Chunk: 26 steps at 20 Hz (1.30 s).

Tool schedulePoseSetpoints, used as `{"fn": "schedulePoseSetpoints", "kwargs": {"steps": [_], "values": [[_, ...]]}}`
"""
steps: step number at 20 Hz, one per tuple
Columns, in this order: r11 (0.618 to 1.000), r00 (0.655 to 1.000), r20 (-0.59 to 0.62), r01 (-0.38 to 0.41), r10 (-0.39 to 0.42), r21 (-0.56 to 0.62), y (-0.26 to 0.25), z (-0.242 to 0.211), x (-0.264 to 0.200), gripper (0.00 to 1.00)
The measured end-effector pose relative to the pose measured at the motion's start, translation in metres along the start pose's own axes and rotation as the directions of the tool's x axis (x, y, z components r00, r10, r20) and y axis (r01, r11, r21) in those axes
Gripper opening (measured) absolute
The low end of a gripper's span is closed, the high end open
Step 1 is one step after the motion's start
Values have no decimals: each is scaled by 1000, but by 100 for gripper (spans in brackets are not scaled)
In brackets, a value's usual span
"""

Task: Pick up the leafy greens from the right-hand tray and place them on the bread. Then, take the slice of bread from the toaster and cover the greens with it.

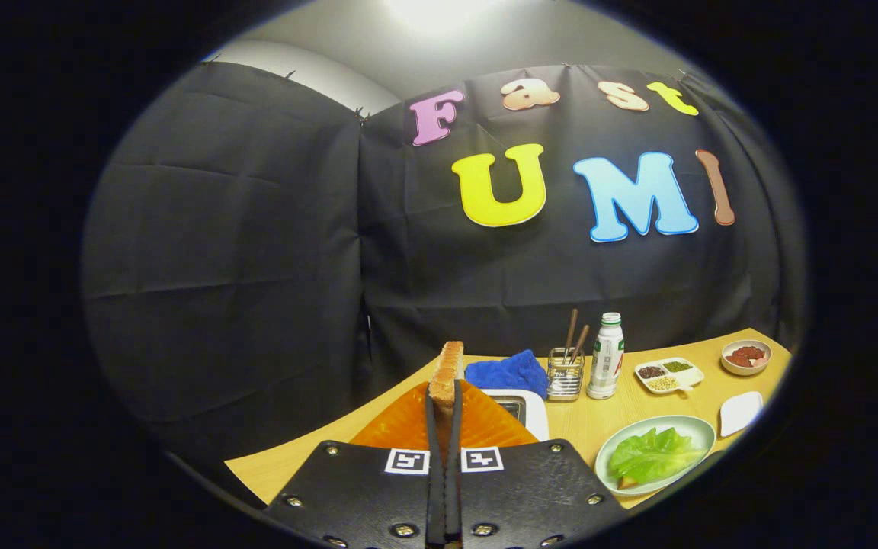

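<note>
While you're clamping the bread slice (448,374) edge-on in the hand-held gripper (444,415), the greens (652,454) are sitting on their plate (702,428) off to your right on the worktop (599,415), so you're probably swinging right next.

No legible text on bottle (606,356) label

The hand-held gripper (444,412) pinches an upright bread slice (448,371) above the toaster (524,408).
</note>
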<state>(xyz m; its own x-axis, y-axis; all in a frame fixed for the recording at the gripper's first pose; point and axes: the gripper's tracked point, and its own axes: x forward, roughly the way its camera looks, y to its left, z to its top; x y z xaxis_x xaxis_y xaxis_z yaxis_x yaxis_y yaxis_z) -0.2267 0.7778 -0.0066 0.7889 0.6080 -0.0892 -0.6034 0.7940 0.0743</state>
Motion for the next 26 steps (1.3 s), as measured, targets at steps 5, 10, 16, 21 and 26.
{"fn": "schedulePoseSetpoints", "kwargs": {"steps": [5,10,16,21,26], "values": [[1000,999,40,-10,10,-12,-5,26,-7,1],[1000,999,44,-6,5,12,-17,38,-18,1],[996,995,59,82,-80,-33,-66,46,-33,1],[987,988,46,152,-150,-43,-105,41,-40,1],[979,979,46,201,-199,-31,-135,37,-48,1]]}}
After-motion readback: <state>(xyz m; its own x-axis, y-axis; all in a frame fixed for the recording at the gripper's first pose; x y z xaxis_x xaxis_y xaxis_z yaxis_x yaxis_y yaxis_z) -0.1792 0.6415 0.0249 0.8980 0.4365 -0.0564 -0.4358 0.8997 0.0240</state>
